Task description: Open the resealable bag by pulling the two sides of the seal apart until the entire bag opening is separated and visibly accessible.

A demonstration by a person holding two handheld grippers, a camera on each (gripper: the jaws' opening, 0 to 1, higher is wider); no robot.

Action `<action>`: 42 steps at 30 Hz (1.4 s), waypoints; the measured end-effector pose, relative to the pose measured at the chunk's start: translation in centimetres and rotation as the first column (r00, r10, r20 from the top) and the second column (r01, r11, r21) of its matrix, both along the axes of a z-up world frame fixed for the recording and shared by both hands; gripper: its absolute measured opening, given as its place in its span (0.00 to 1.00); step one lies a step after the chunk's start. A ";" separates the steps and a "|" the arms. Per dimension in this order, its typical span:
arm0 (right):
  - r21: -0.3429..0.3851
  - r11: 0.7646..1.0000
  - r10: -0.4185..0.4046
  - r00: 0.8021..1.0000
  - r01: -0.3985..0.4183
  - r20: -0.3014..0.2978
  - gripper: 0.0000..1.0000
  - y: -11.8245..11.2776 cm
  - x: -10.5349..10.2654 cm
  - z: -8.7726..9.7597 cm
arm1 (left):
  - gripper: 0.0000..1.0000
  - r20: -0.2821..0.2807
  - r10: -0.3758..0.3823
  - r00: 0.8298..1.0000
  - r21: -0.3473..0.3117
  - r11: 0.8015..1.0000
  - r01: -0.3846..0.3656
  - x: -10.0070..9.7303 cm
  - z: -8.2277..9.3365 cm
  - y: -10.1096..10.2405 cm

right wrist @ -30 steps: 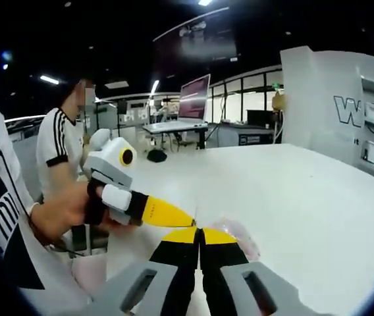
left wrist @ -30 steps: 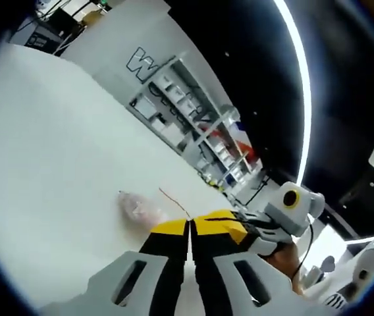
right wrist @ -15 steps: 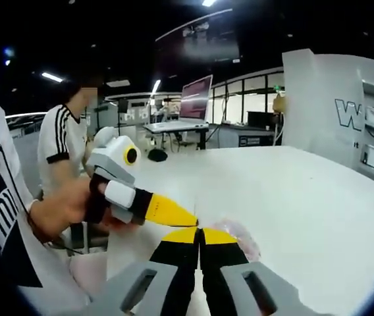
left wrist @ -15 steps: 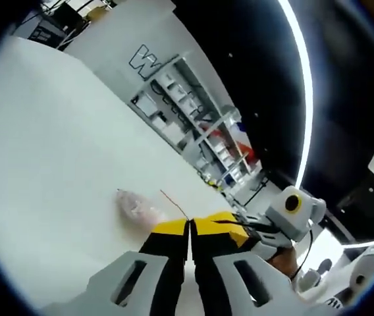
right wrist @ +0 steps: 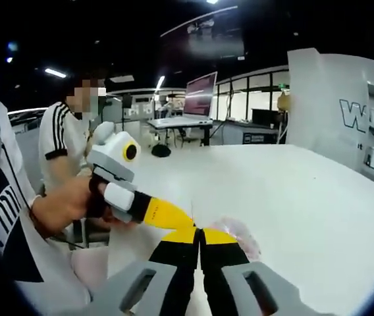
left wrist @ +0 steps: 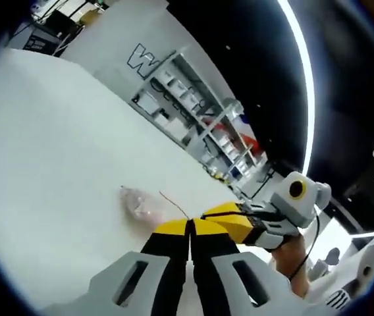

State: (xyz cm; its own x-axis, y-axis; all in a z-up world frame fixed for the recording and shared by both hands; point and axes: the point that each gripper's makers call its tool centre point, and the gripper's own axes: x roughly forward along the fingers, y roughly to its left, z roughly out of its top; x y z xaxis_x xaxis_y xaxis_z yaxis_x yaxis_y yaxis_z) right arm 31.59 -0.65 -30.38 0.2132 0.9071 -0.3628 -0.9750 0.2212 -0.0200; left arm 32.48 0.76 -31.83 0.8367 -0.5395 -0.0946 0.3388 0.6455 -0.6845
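A small clear resealable bag (left wrist: 141,205) with pinkish contents lies on the white table (left wrist: 55,145). A thin red seal strip (left wrist: 174,203) rises from it toward my jaws. My left gripper (left wrist: 189,225) is shut, its yellow tips pinching the bag's top edge. My right gripper (left wrist: 208,214) comes in from the right, tips pressed close beside the left's. In the right gripper view, my right gripper (right wrist: 199,232) is shut at the edge of the bag (right wrist: 241,237). There the left gripper (right wrist: 186,221), held by a hand (right wrist: 68,207), meets it tip to tip.
A white panel with dark lettering and shelves (left wrist: 174,92) stands past the table's far edge, also visible as the white panel (right wrist: 358,118). A person in a striped shirt (right wrist: 58,141) stands at the left. A desk with a monitor (right wrist: 199,92) sits far back.
Both views shifted slightly. The right gripper's body has risen a little in the left gripper view; the left gripper has dipped slightly in the right gripper view. The bag stays put.
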 end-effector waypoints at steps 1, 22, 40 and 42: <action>-0.005 1.000 0.010 1.000 -0.010 -0.009 0.00 0.1 -0.1 0.0 | 0.00 -0.001 0.001 1.000 0.004 1.000 -0.001 0.0 -0.1 0.0; -0.061 0.997 0.040 0.996 -0.045 -0.076 0.00 0.6 -0.4 -1.5 | 0.01 -0.021 -0.015 1.000 0.009 1.000 0.016 -0.3 -0.4 -0.1; -0.056 0.997 0.045 0.998 -0.047 -0.049 0.00 0.4 -0.8 -1.2 | 0.00 -0.055 -0.011 0.998 0.050 0.999 0.014 -0.2 -1.0 0.0; -0.041 0.998 0.041 0.998 -0.044 -0.053 0.00 0.5 -0.8 -0.9 | 0.00 -0.051 0.006 0.999 0.067 0.998 -0.002 -0.1 -1.1 0.4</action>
